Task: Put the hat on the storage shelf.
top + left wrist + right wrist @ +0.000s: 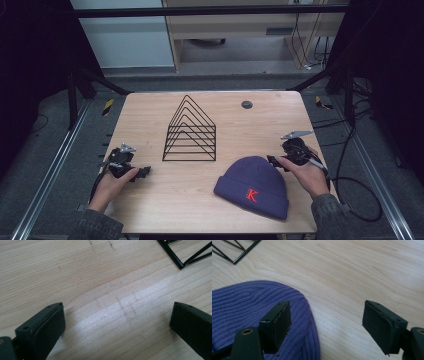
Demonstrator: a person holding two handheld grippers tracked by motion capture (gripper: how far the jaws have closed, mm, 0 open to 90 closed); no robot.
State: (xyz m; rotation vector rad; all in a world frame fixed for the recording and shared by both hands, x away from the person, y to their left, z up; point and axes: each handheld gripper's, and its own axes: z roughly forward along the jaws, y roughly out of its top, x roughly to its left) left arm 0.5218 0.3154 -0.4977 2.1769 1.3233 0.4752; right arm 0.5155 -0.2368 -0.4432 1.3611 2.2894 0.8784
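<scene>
On the wooden table (165, 200), the largest item is a black wire file rack (190, 131), standing upright at the centre and serving as the reference landmark. A purple knit beanie (252, 186) with a red letter K lies flat on the near right side of the rack, well apart from it. The right tool (274, 161) hovers at the beanie's right edge, beyond the rack's right end; its jaws stand wide apart, one over the knit fabric and one over bare wood, gripping nothing. The left tool (145, 171) sits on the near left side of the rack, jaws spread over bare wood, empty. A small dark round disc (246, 104) lies beyond the rack, to its right.
</scene>
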